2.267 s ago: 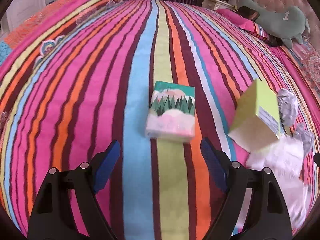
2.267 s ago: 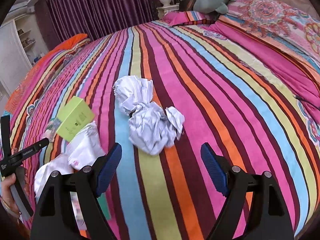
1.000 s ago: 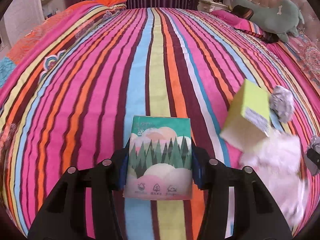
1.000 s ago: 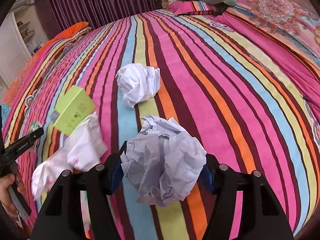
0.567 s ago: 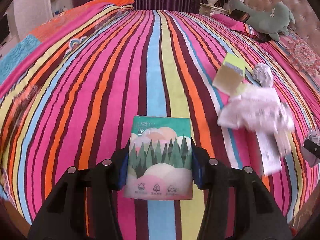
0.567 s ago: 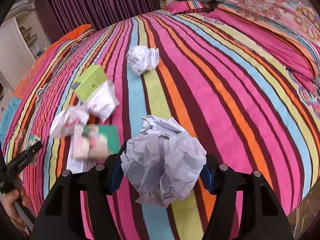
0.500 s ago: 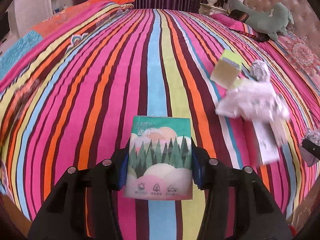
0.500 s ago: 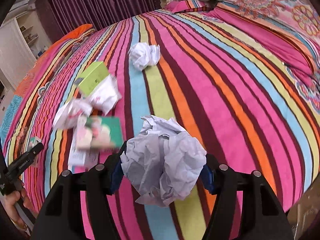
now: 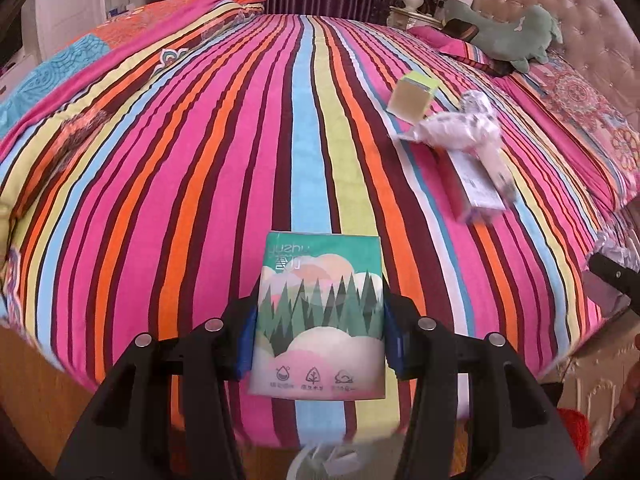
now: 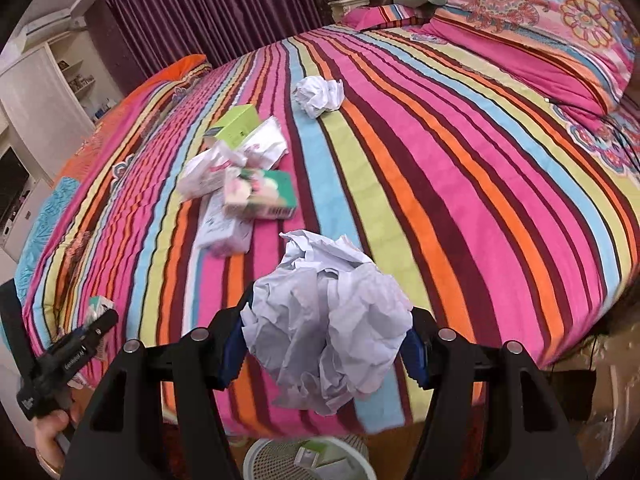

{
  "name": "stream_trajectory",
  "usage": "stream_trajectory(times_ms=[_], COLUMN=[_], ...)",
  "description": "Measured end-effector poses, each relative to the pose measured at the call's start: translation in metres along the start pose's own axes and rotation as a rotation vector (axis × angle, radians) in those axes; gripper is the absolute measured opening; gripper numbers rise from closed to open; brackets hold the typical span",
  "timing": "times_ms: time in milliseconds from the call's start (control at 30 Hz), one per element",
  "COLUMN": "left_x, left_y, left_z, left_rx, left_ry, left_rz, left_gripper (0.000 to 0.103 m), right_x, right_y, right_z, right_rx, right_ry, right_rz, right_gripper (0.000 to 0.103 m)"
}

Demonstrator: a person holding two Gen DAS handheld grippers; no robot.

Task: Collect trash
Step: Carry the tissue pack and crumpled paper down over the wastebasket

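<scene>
My left gripper (image 9: pixel 318 336) is shut on a tissue pack (image 9: pixel 320 304) printed with green trees, held above the front edge of the striped bed (image 9: pixel 168 168). A crumpled paper ball (image 10: pixel 328 320) sits between the fingers of my right gripper (image 10: pixel 326 344), which is shut on it. Below the ball stands a white mesh bin (image 10: pixel 260 456) with some trash inside. On the bed lie a green box (image 10: pixel 236 122), a white wrapper (image 10: pixel 260 144), another tissue pack (image 10: pixel 260 194), a flat white box (image 10: pixel 224 228) and a second paper ball (image 10: pixel 320 96).
A green plush toy (image 9: pixel 508 28) and patterned pillows (image 10: pixel 560 28) lie at the head of the bed by a tufted headboard (image 9: pixel 580 20). Wooden floor (image 9: pixel 36 392) shows below the bed's edge. A hand (image 10: pixel 48 436) holds the left gripper at the left.
Both grippers have drawn back from the middle of the bed to its front edge, each carrying its item. The floor and the white bin have come into view below.
</scene>
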State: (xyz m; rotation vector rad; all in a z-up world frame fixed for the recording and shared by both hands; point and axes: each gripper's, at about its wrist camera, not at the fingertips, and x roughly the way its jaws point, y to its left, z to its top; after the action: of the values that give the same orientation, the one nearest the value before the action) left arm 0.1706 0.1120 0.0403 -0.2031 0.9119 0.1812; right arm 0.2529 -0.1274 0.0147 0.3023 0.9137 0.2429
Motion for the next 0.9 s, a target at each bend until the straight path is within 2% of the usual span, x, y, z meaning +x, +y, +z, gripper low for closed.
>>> stream_trajectory(times_ms=[333,567,900], left_x=[-0.027,-0.041,-0.05], left_y=[-0.007,-0.012,-0.025], left_z=[-0.077,-0.113,-0.161], left_rx=[0.026,0.05,0.087], left_ry=[0.05,0.068,0.137], left_rz=[-0.018,-0.025,-0.026], left_gripper=[0.049,0.049,0.049], right_x=[-0.033,-0.043,-0.03], right_y=[0.016,0.022,0.021], right_z=[-0.055,-0.087,-0.146], right_rx=[-0.018,-0.026,-0.016], right_ry=[-0.006,0.011,0.156], right_rz=[-0.013,-0.023,-0.029], right_gripper=[0.06,0.06,0.06])
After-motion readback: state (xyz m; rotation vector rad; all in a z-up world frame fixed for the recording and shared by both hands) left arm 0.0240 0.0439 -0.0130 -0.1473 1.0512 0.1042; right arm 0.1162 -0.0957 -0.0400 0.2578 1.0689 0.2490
